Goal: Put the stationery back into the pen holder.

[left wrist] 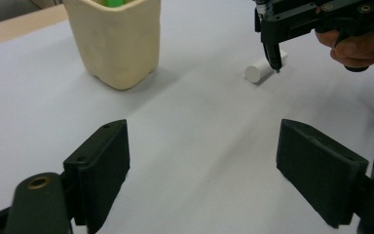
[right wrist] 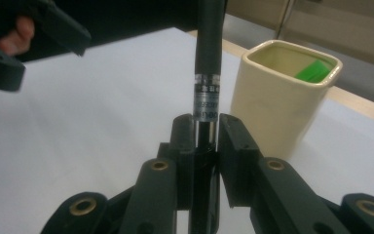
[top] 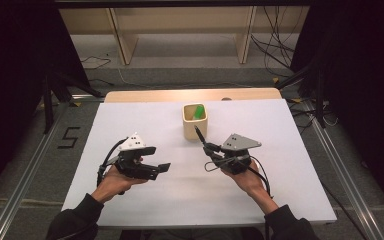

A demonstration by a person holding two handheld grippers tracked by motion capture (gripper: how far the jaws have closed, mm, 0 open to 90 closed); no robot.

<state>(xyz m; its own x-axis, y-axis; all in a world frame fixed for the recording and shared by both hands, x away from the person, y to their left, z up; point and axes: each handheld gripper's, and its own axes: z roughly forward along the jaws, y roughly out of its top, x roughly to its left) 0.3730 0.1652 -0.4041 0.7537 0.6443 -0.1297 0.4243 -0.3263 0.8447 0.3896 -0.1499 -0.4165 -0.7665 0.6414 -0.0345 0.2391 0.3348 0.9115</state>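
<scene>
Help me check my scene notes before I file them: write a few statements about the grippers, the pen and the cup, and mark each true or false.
1. The right gripper is shut on a black pen. True.
2. The left gripper holds the white cylinder. False: its jaws are open and empty; the cylinder lies on the table.
3. The cream cup has something green in it. True.
4. The cup lies on its side. False: it stands upright.

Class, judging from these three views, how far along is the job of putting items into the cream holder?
Done: a green item already sits inside the cream holder. In hand: the right tongs are shut on a black pen, close beside the holder. Left: the pen is not yet in, a white cylinder lies on the table, and the left tongs are open, holding nothing.
</scene>
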